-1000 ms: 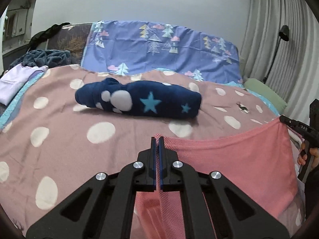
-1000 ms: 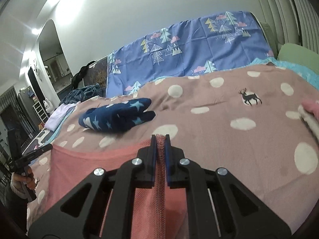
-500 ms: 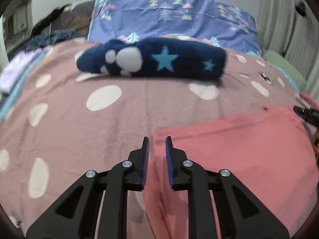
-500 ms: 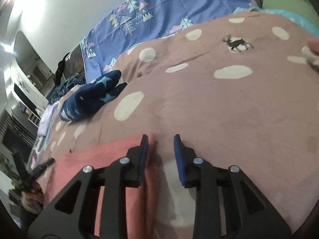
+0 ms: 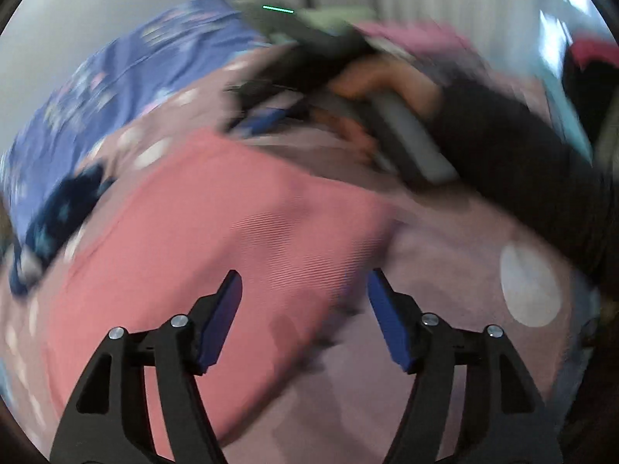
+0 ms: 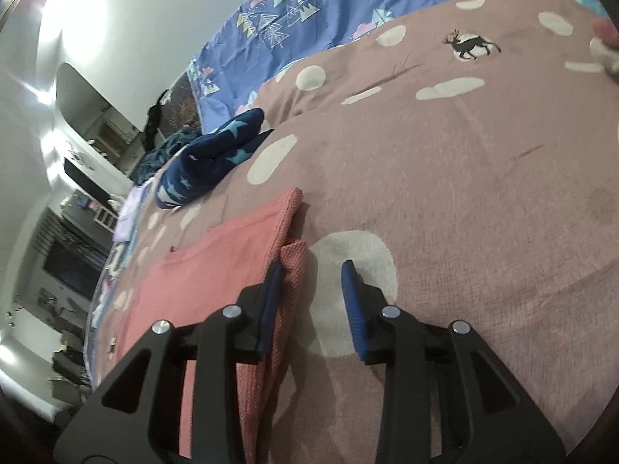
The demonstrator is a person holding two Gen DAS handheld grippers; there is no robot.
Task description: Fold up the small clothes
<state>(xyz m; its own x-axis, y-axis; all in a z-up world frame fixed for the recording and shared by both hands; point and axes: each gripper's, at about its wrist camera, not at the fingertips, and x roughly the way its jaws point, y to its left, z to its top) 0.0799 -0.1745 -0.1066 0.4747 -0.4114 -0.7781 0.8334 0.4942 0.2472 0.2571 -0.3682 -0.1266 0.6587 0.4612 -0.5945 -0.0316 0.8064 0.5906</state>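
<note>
A pink cloth [image 6: 216,270] lies folded flat on the dotted blanket [image 6: 464,154]. My right gripper [image 6: 312,270] is low over its right edge with the jaws opening. A corner of the cloth lies loose just inside the left finger [image 6: 271,290], and the pads do not press on it. The left wrist view is blurred. In it the left gripper [image 5: 305,282] hovers over the pink cloth [image 5: 232,232], its jaws opening wide around nothing. Beyond it a hand [image 5: 387,81] in a black sleeve holds the right gripper [image 5: 263,120].
A folded navy garment with stars [image 6: 209,162] lies further up the blanket, also visible as a navy garment [image 5: 58,208] at the left. A blue tree-print pillow [image 6: 309,11] lines the head of the bed. A lilac garment [image 6: 127,212] lies at the bed's left edge, with room furniture beyond.
Both grippers have let go of the pink cloth and opened. The cloth now lies folded on the blanket. The left gripper swung across, rolled and dipped; the right one sank lower.
</note>
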